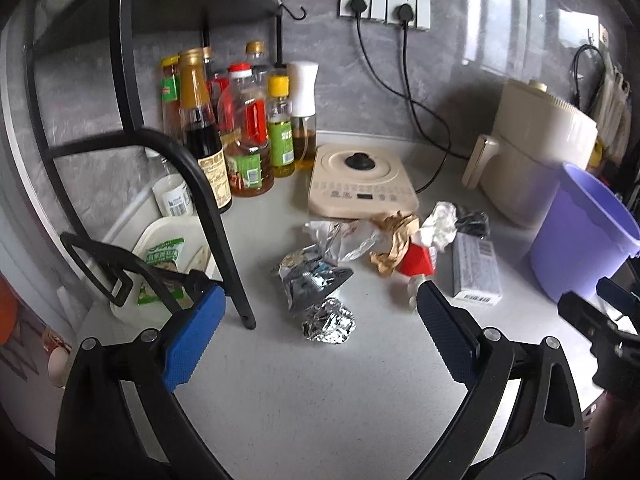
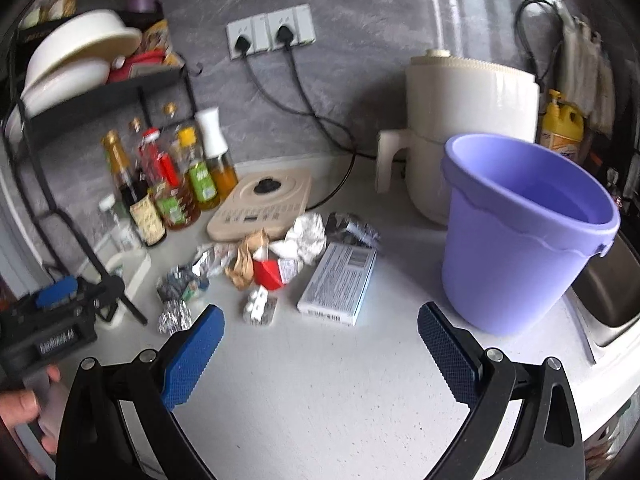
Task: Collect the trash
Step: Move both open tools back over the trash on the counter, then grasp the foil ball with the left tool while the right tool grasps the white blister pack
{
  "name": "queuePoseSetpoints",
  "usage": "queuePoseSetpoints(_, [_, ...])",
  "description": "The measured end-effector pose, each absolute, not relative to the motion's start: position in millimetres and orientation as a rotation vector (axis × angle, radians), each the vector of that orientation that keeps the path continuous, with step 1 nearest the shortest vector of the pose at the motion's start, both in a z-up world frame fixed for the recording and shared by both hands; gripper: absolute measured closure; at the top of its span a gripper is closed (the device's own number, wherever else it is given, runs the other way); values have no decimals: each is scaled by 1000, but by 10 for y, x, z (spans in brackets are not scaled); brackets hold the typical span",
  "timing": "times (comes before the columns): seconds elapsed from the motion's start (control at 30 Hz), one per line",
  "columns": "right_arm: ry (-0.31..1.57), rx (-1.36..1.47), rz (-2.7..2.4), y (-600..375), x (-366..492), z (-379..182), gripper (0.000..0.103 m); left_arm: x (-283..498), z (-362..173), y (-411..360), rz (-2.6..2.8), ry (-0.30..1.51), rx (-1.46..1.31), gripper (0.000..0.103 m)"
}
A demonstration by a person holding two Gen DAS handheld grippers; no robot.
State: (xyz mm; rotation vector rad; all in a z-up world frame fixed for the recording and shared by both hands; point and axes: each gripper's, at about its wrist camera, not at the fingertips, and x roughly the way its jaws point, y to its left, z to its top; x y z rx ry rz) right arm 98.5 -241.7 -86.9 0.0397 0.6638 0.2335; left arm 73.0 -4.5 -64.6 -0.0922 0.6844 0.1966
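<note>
Hovering over the worktop (image 1: 300,400) with both grippers spread wide and empty.
Our left gripper (image 1: 320,320) has the foil ball (image 1: 328,325) between its fingertips; beyond our right gripper (image 2: 320,328) lie the trash pile (image 2: 276,256) and, right, the purple bucket (image 2: 516,236).

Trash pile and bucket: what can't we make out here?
- Purple bucket bottom: hidden by its own wall in the right wrist view; cut off by the edge in the left wrist view.
- Grey box print: blurred, too small.
- Black wrapper: partly behind crumpled white paper, left wrist view.
</note>
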Motion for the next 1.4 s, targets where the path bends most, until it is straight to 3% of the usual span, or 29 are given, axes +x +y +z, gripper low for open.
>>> queuePoseSetpoints(0.23, [739, 32, 268, -2379, 1069, -1103, 8, 812, -851, -28, 219, 723, -145, 9])
queuePoseSetpoints(0.5, [756, 36, 287, -2420, 1206, -1192, 10, 984, -1131, -80, 242, 787, -191, 27])
queuePoseSetpoints(0.87, [806, 73, 285, -2570, 1459, -1254, 15, 1324, -1452, -60, 312, 889, -201, 33])
queuePoseSetpoints(0.93, [808, 77, 295, -2542, 1508, -1265, 16, 1379, -1526, -38, 320, 901, -214, 36])
queuePoseSetpoints(0.97, [811, 79, 300, -2524, 1528, -1271, 16, 1404, -1561, -32, 324, 912, -219, 43])
queuePoseSetpoints(1.0, [815, 83, 308, -2501, 1552, -1284, 18, 1425, -1594, -27, 324, 924, -229, 52])
queuePoseSetpoints(1.27, [857, 69, 405, -2245, 1676, -1399, 37, 1343, -1416, -99, 308, 871, -280, 54])
queuePoseSetpoints(1.4, [861, 64, 458, -2092, 1756, -1438, 42, 1337, -1272, -129, 298, 824, -286, 54])
